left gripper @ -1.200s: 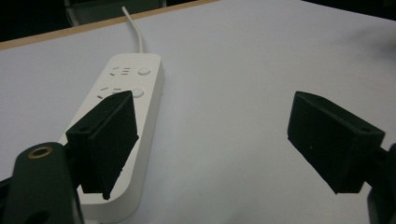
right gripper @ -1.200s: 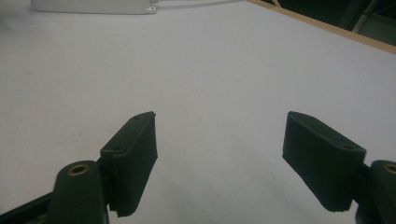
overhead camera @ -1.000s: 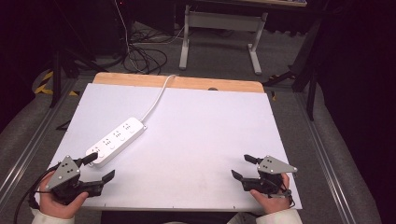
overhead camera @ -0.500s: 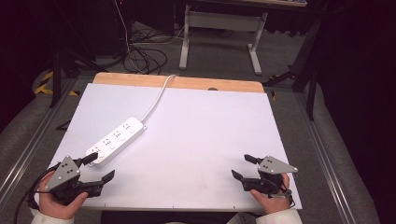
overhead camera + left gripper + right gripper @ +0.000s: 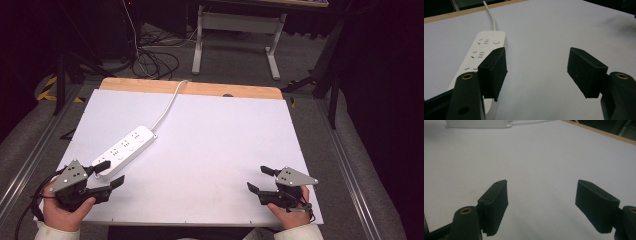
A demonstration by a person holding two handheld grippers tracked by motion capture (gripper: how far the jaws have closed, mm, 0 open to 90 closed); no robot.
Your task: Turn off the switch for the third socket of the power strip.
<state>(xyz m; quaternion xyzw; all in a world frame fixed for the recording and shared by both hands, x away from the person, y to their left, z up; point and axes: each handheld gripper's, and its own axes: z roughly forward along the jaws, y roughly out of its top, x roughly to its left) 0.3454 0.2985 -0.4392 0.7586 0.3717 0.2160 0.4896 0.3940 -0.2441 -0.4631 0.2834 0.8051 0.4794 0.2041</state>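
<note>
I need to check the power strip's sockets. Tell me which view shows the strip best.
The high view: the whole power strip and its cord. The left gripper view is closer, but a jaw covers part. The right gripper view catches just one end at its top edge.

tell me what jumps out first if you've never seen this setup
A white power strip lies slantwise on the left part of the white table, its cord trailing off the far edge. At the near corners sit the left claw, its jaws just closing with nothing between them, right beside the strip's near end, and the open right claw.
</note>
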